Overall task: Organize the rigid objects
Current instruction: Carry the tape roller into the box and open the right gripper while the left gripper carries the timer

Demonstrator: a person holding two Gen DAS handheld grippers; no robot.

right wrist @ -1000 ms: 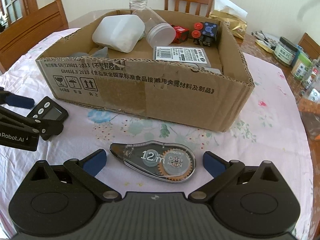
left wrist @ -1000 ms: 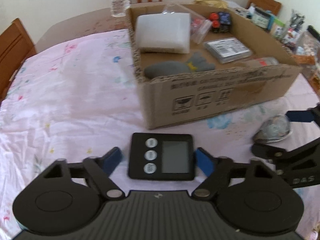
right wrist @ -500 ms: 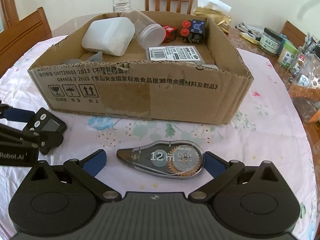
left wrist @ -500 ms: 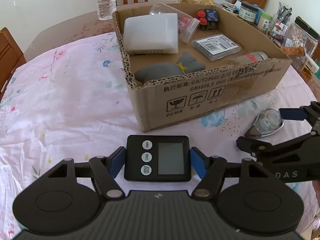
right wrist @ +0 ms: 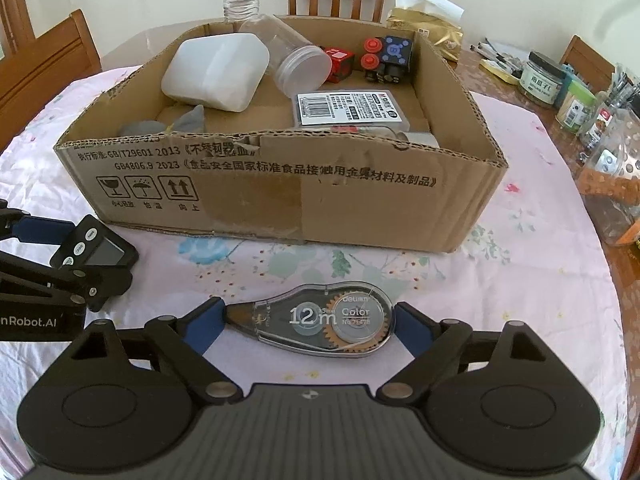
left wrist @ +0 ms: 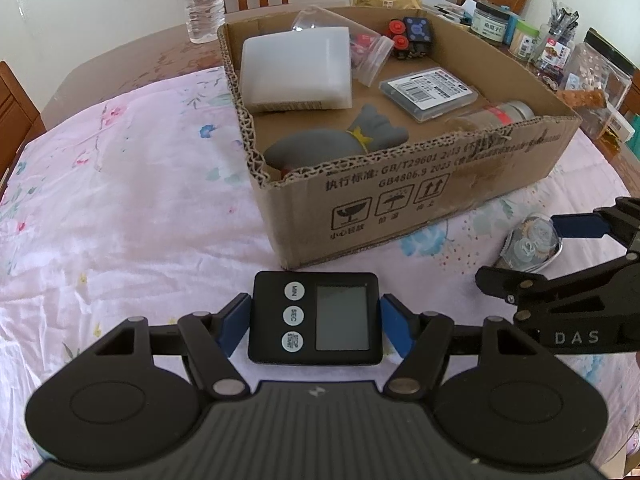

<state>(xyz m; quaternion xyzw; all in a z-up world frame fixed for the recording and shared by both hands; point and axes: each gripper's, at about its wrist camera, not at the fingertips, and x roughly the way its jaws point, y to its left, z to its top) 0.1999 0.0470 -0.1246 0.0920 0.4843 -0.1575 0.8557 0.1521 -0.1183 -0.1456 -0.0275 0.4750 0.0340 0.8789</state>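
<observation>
We grip the black timer (left wrist: 314, 318) in our left tool (left wrist: 316, 322), pads against both its sides, just in front of the cardboard box (left wrist: 400, 200) on the counter (left wrist: 120, 200). Our right tool (right wrist: 310, 322) pinches the correction-tape dispenser (right wrist: 320, 320) end to end. We judge both need lifting clear of the near wall first; open floor lies between the grey pouch (left wrist: 340, 140) and the labelled case (left wrist: 428, 90).

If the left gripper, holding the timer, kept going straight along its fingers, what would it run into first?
Most likely the near wall of the brown cardboard box, close to its left corner. The left gripper holds the black digital timer, whose front edge would probably touch first; depth is hard to judge.
</observation>
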